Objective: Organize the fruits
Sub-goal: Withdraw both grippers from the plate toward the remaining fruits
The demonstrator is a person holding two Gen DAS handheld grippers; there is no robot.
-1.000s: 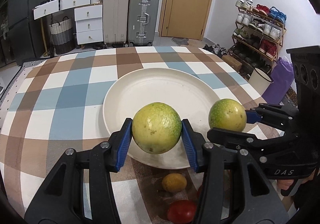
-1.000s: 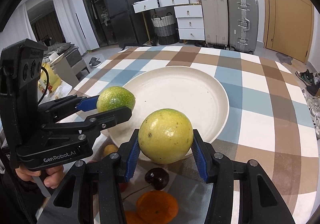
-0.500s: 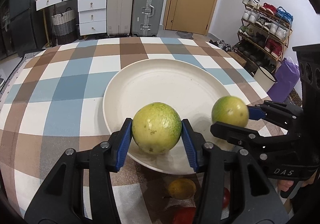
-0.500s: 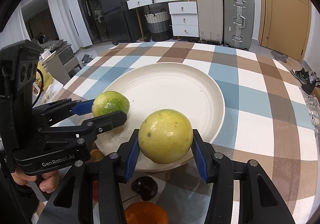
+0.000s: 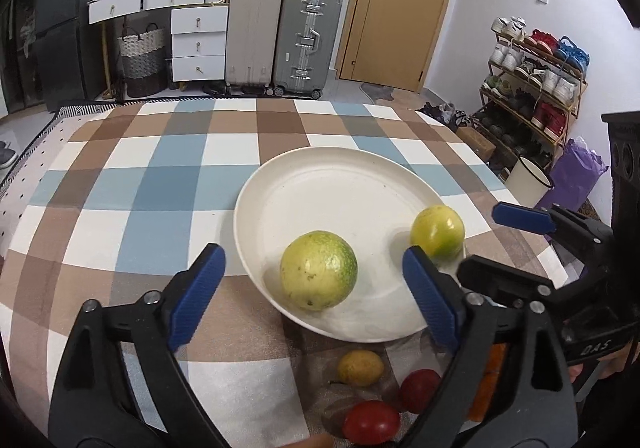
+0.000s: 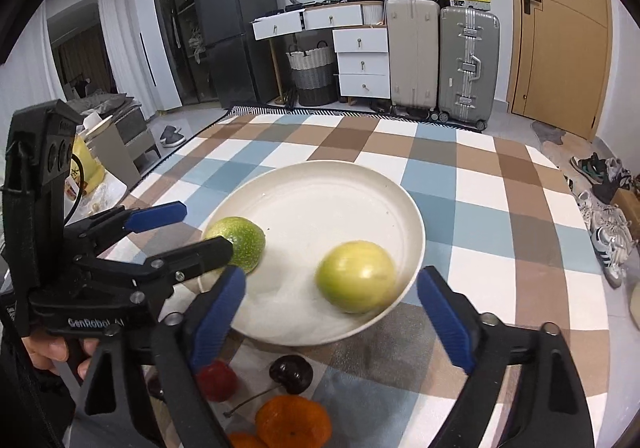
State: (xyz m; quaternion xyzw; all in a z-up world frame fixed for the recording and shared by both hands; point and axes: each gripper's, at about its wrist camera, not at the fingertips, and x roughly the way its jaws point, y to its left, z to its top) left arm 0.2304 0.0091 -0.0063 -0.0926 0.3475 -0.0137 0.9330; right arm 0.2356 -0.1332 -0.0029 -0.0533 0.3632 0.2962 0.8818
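1. Fruits were the job: two yellow-green ones lay on the white plate (image 5: 312, 168), the larger fruit (image 5: 319, 275) near its lower rim and the smaller fruit (image 5: 437, 226) toward the right rim.
2. The left tool (image 5: 316, 292) stood wide open around the larger fruit, pads clear of it and holding nothing, probably having set it there.
3. The right tool (image 6: 332, 312) was likewise spread wide and empty, its fruit (image 6: 355, 276) blurred between the pads.
4. Lower in the left view, a small yellow fruit (image 5: 360, 367) and two red ones (image 5: 371, 422) waited on the bench (image 5: 140, 184).
5. Only the right view showed a dark cherry (image 6: 291, 374) and an orange (image 6: 293, 421).
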